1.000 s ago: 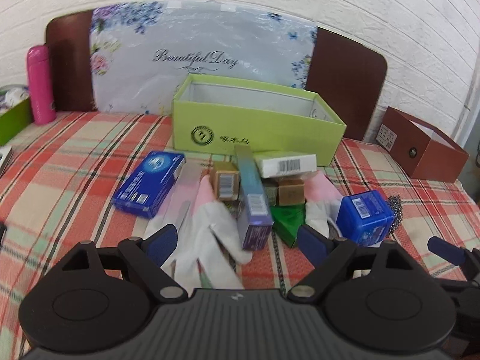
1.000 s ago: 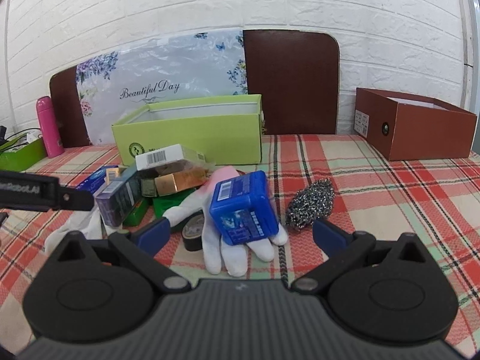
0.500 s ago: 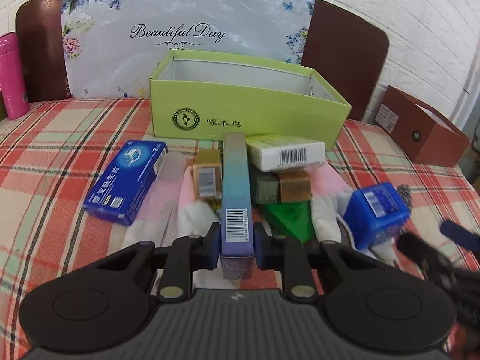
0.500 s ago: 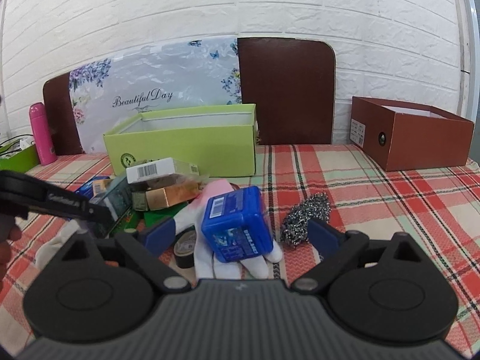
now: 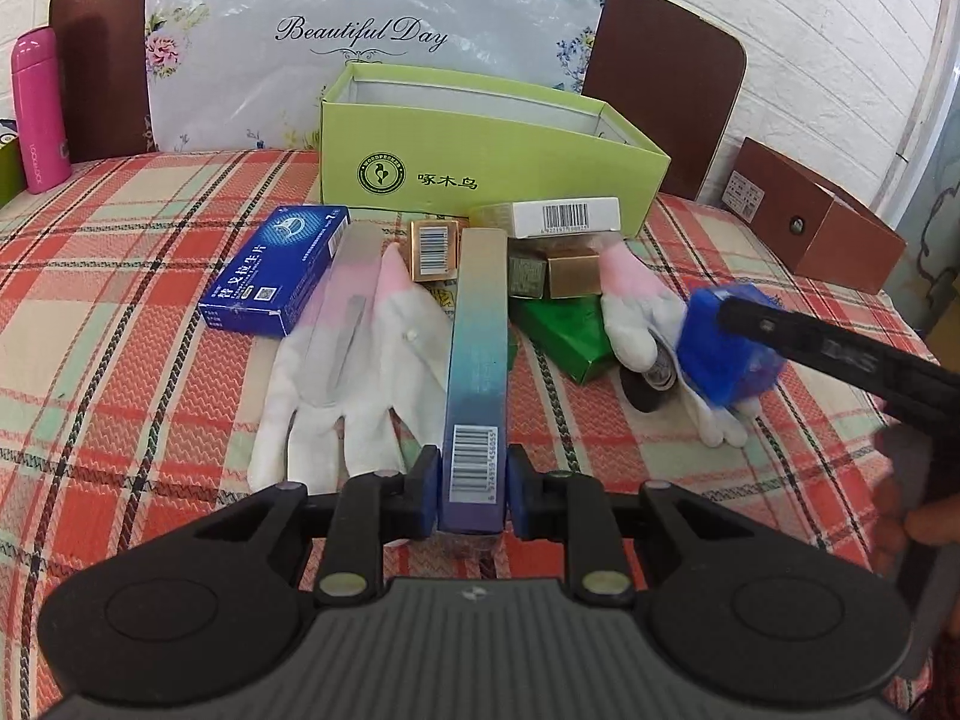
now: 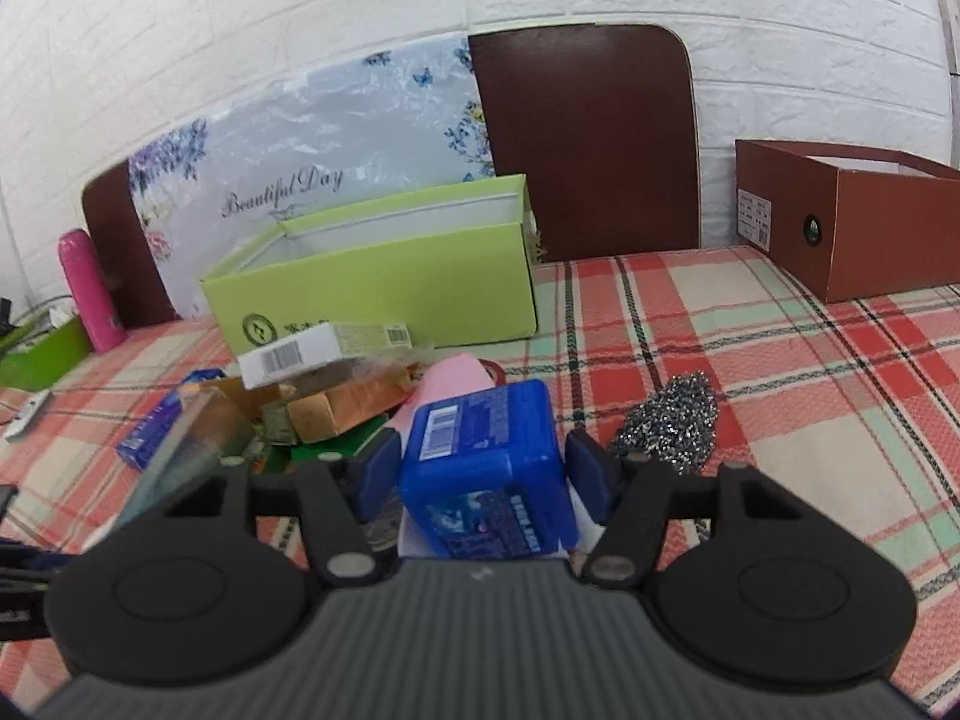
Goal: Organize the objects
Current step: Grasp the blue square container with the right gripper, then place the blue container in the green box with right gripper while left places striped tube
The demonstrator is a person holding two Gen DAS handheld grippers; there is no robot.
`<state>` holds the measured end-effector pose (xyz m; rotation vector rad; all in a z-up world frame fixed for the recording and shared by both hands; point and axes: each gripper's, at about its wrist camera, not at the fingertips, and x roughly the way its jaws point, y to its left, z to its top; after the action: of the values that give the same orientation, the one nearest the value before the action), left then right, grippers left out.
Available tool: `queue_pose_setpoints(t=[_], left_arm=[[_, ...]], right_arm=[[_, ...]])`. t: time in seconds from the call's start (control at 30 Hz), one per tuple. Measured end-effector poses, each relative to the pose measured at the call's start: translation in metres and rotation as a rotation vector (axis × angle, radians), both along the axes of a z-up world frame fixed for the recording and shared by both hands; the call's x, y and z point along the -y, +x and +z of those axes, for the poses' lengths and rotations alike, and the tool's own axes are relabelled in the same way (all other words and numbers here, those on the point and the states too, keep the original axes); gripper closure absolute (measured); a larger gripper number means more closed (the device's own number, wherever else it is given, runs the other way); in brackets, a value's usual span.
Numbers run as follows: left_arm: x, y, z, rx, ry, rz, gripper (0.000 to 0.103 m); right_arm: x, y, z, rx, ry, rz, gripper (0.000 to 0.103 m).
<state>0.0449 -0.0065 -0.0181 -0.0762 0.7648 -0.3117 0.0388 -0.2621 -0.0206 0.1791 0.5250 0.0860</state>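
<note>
Left tool (image 5: 470,495) around long box (image 5: 477,348)

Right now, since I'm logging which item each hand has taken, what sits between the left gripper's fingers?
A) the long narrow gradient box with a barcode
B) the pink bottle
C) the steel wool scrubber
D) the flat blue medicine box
A: in the left wrist view the left gripper has its blue pads pressed against both sides of the long narrow gradient box, at its barcode end.
</note>
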Motion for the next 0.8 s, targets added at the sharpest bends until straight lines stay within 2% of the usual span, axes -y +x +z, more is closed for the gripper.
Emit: queue_pose_setpoints(t=[0.17,0.37,0.47,0.6,0.77,0.8], left_arm=[[0.004,0.005,0.0,0.009,0.006,0.009,0.08],[0.011,0.018,-0.001,0.007,0.03,0.015,0.079],[0.014,0.026,-0.001,0.005,0.033,0.02,0.079],[0.016,0.034,-0.004,-0.002,0.036,0.019,0.079],[0.01,0.041,-0.014,-0.038,0.011,0.03,0.077],[0.009,0.04,-0.014,-0.038,0.011,0.027,0.077]], right_arm=[[0.004,-0.029,0.005,-0.038,0.068,0.121,0.043],[-0.013,-0.039,-0.004,-0.061,-0.078,0.115,0.043],[-0.021,-0.038,-0.006,-0.065,-0.135,0.134,0.038],[-0.024,-0.034,-0.006,-0.067,-0.145,0.129,0.034],[-0.023,-0.028,-0.01,-0.077,-0.146,0.119,0.034],[-0.021,-0.028,-0.01,-0.08,-0.137,0.12,0.04]])
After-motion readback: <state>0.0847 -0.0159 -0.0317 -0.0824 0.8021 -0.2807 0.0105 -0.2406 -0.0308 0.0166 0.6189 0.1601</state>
